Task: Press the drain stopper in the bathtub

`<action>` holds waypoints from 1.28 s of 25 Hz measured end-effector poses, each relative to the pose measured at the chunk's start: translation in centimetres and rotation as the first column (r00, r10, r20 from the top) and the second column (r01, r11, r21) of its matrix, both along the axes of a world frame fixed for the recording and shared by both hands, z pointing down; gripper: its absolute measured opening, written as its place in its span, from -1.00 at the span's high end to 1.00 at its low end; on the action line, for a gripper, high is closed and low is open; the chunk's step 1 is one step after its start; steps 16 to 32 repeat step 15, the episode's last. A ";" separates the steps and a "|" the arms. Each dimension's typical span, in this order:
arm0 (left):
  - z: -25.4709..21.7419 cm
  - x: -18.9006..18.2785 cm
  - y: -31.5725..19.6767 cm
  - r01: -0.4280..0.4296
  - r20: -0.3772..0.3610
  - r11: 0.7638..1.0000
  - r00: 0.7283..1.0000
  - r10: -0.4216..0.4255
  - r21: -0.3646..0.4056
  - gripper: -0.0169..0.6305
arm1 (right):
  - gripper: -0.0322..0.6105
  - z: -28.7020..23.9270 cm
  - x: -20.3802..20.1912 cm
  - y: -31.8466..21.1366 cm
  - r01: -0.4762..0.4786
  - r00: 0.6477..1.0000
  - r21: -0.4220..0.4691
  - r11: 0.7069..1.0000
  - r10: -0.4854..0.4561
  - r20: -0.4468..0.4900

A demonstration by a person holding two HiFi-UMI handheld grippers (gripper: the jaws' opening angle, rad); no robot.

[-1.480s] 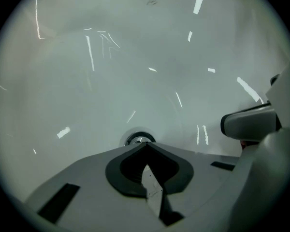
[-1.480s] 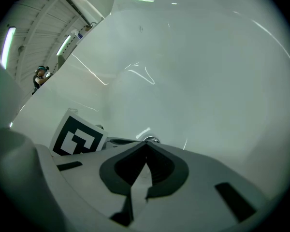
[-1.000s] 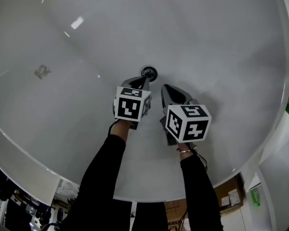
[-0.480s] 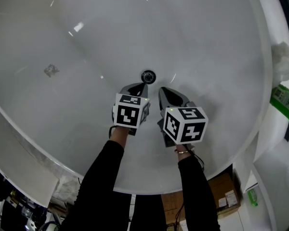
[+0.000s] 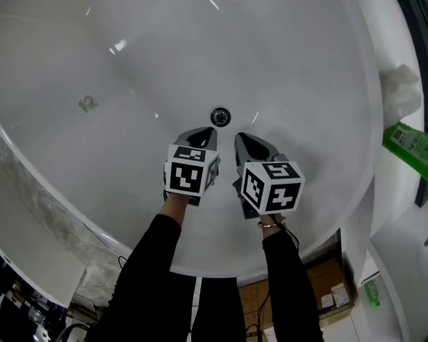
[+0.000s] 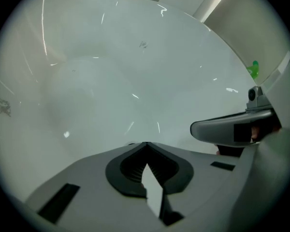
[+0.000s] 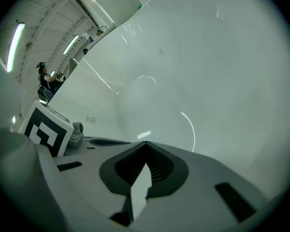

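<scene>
Drain stopper [image 5: 220,116]: just above frame centre, low in the bathtub [image 5: 307,63], seemingly apart from both tips. Left hand-held gripper [image 5: 205,132] and right hand-held gripper [image 5: 242,139]: pinched shut, empty. Could skid off the small glossy cap and strike enamel if pushed off-centre or aslant.

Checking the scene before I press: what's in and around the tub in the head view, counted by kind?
bathtub: 1
drain stopper: 1
grippers: 2, left gripper and right gripper, both shut and empty
green bottle at the tub's right edge: 1
white crumpled wad at the right edge: 1
Total: 6
</scene>
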State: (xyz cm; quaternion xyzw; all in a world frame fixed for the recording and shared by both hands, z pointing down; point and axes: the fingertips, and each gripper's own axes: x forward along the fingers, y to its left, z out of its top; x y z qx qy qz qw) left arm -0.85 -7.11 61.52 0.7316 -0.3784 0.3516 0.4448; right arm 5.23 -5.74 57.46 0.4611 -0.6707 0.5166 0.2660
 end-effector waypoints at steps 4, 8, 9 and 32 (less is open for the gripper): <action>-1.3 -0.2 0.0 0.017 -0.004 1.000 1.000 -0.017 0.003 0.92 | 0.89 -1.0 0.4 0.5 -0.001 1.000 0.002 1.000 0.001 -0.003; -2.7 0.0 0.2 0.022 -0.009 1.000 1.000 -0.022 0.010 0.92 | 0.89 -2.2 0.6 0.8 -0.014 1.000 0.010 1.000 0.014 0.002; -3.0 0.0 0.3 0.020 -0.009 1.000 1.000 -0.020 0.012 0.92 | 0.89 -2.6 0.6 0.9 -0.016 1.000 0.013 1.000 0.015 0.003; -5.0 -0.3 0.7 0.019 -0.011 1.000 1.000 -0.019 0.018 0.92 | 0.89 -4.5 0.1 1.7 -0.009 1.000 0.012 1.000 0.009 0.013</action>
